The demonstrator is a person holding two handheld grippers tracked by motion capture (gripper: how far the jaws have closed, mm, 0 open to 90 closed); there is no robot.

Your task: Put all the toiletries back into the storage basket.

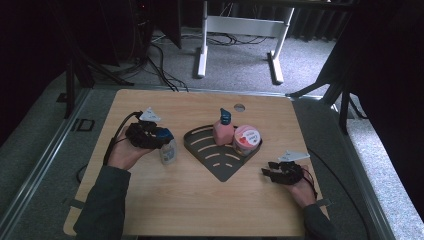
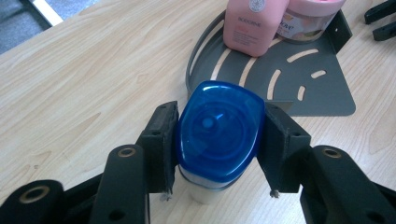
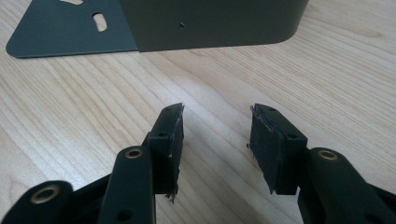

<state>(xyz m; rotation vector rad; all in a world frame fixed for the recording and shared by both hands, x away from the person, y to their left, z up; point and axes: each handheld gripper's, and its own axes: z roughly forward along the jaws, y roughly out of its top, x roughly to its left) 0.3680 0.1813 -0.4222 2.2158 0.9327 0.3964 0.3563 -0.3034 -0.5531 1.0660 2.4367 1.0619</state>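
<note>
**Inspector:** Status of the left claw (image 2: 219, 144)?

**Assistant:** Clenched on the blue-capped bottle (image 2: 218, 133). The 2 pads sit flat against opposite sides of the cap, with no gap showing in the left gripper view. The grip is high, on the cap, probably because the cap is the widest firm part and the bottle can then be lifted upright.

**Inspector:** Where does the bottle stand?

**Assistant:** Upright on the counter (image 1: 150, 210), between the left claw's jaws, with the dark corner rack (image 2: 322, 88) just ahead of the claw.

**Inspector:** The rack's contents?

**Assistant:** 1 pink bottle (image 1: 223, 131) and 1 pink jar (image 1: 246, 139), pushed against the back wall, which leaves the slotted floor nearest the claw free, presumably for this bottle.

**Inspector:** Right claw (image 3: 215, 140)?

**Assistant:** Released, nothing between its jaws. It rests low over the counter, the rack's wall just beyond it, apparently waiting.
</note>
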